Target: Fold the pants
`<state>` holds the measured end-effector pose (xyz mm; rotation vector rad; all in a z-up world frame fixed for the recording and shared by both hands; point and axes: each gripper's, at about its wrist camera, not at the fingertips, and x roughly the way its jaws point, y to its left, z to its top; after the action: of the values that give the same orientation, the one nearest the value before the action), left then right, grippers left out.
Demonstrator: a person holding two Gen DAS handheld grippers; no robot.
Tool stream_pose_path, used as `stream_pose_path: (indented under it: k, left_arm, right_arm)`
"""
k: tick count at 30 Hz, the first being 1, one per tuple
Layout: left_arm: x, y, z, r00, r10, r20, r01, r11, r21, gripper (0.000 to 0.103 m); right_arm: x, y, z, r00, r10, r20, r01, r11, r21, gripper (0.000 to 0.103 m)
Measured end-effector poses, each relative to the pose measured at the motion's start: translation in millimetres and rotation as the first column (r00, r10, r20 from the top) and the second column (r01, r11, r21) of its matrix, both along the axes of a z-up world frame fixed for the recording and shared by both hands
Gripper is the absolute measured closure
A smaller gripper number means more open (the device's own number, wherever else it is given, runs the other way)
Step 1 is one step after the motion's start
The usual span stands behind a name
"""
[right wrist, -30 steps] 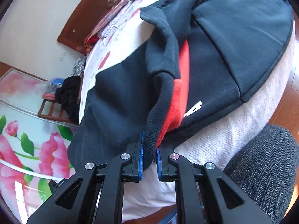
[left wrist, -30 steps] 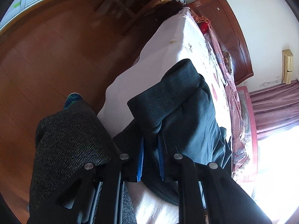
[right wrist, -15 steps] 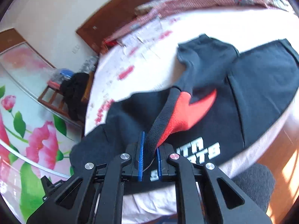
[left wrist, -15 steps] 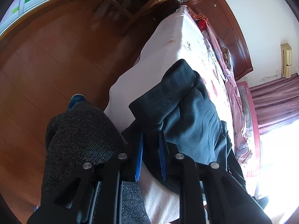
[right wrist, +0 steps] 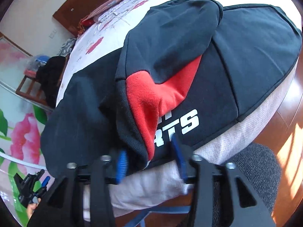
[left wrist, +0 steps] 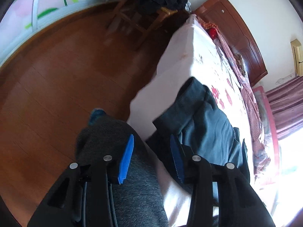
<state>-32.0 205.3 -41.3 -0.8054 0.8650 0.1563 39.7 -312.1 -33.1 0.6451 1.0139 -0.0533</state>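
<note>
Lying doubled on the bed, the pants apparently needed no grip: left gripper and right gripper both stood spread, pinching nothing.

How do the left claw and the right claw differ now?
The left claw is open over the person's knee, beside the pants; the right claw is open around the pants' red-lined edge. The left looks sharp, the right blurred. Both grip nothing.
</note>
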Motion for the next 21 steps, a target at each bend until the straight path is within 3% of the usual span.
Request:
stream_pose_path:
  k: [3,6,8,10,12,15,17,21]
  left_arm:
    - [-14.4,-3.5,36.5,0.996,0.019,0.082,-0.033,0.985,0.168,0.048]
    - [-7.1,-35.5,65.9,0.976,-0.128,0.175,0.078,0.960,0.270,0.041]
    - [6.6,-67.6,75.6,0.941,-0.263,0.212,0.192,0.933,0.304,0.031]
    - [23.9,-100.9,79.1,0.896,-0.380,0.229,0.305,0.902,0.304,0.022]
    - [46.5,-140.2,71.5,0.836,-0.508,0.208,0.439,0.846,0.303,0.016]
    - [72.4,-177.2,50.1,0.808,-0.576,0.124,0.525,0.799,0.295,0.016]
    - [84.0,-184.5,33.6,0.830,-0.552,0.080,0.518,0.817,0.253,0.016]
    - [91.1,-184.0,5.8,0.849,-0.528,0.030,0.513,0.836,0.195,0.016]
  right_arm:
    - [-14.0,-14.2,25.1,0.997,-0.064,0.035,0.065,0.997,-0.035,0.035]
    - [2.0,-32.2,59.2,0.990,-0.074,0.117,0.089,0.988,-0.127,0.035]
    - [36.6,-33.3,79.3,0.986,-0.041,0.160,0.083,0.962,-0.260,0.035]
    - [78.7,-31.9,88.9,0.985,-0.022,0.169,0.078,0.940,-0.332,0.035]
    - [129.3,-26.9,87.5,0.990,0.006,0.142,0.045,0.932,-0.359,0.035]
    - [200.5,-6.0,74.3,0.997,0.051,0.052,-0.020,0.876,-0.482,0.035]
    - [248.0,12.2,61.6,0.997,0.071,-0.028,-0.074,0.819,-0.570,0.035]
    - [300.0,17.5,31.2,0.992,0.014,-0.129,-0.094,0.762,-0.641,0.030]
